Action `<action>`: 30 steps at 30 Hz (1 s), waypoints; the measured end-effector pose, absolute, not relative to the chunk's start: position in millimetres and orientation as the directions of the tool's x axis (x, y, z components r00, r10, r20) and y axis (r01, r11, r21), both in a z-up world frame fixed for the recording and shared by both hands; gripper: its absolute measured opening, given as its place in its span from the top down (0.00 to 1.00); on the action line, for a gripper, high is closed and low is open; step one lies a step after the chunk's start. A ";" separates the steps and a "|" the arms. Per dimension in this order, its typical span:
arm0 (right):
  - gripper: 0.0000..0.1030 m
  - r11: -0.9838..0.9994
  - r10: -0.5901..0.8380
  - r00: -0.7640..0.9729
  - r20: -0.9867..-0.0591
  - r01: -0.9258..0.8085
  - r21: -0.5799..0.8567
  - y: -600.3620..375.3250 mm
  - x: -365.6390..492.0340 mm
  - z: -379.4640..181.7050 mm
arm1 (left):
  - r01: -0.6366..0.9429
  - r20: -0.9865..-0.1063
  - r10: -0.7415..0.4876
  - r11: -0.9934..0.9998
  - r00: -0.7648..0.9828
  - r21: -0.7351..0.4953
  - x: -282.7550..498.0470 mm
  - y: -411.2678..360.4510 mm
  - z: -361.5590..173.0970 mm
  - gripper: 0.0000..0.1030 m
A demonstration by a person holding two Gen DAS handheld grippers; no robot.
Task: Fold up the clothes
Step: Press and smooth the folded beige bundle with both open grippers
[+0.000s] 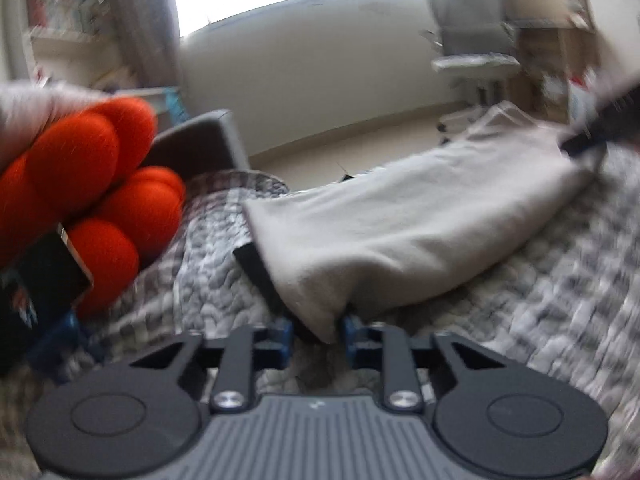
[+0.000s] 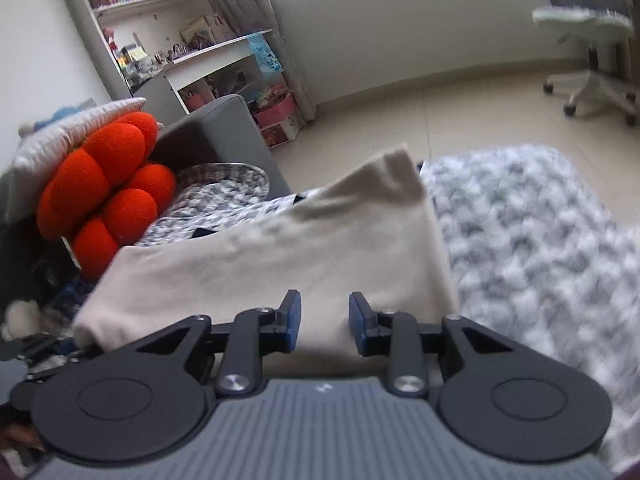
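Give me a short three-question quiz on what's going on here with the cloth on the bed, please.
1. True or false: the left gripper has a corner of the beige cloth between its blue pads.
2. What lies under the cloth? A) a bare wooden table B) a grey-and-white quilt C) a tiled floor
3. What colour is the puffy cushion left of the cloth?

Key
1. True: in the left wrist view a corner of the cloth sits pinched between the pads.
2. B: the quilt covers the bed beneath it.
3. Orange-red.
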State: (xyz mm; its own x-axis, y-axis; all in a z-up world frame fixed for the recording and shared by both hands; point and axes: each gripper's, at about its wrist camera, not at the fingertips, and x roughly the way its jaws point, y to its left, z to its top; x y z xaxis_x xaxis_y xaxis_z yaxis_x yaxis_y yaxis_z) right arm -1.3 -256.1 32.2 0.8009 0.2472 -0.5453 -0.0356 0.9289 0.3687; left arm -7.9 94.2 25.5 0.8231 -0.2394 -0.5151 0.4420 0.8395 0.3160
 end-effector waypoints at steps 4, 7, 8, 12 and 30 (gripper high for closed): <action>0.72 0.954 0.204 0.781 -0.590 -0.022 0.299 -261.3 9.9 24.9 | 0.513 -0.518 -0.271 0.756 0.811 0.407 -13.1 97.6 36.3 0.84; 0.76 0.953 0.215 0.773 -0.596 -0.034 0.300 -266.7 13.4 22.2 | 0.578 -0.531 -0.299 0.644 0.793 0.501 -20.4 97.4 47.3 0.84; 0.76 0.954 0.217 0.771 -0.599 -0.036 0.299 -267.6 14.5 22.0 | 0.604 -0.542 -0.311 0.596 0.781 0.528 -23.4 97.1 49.3 0.84; 0.76 0.953 0.214 0.768 -0.603 -0.028 0.302 -269.4 18.5 20.5 | 0.640 -0.584 -0.293 0.512 0.757 0.573 -21.4 95.7 44.1 0.83; 0.69 0.954 0.243 0.784 -0.571 -0.086 0.289 -241.8 19.8 33.5 | 0.482 -0.463 -0.399 0.874 0.791 0.070 -19.6 105.0 99.1 0.59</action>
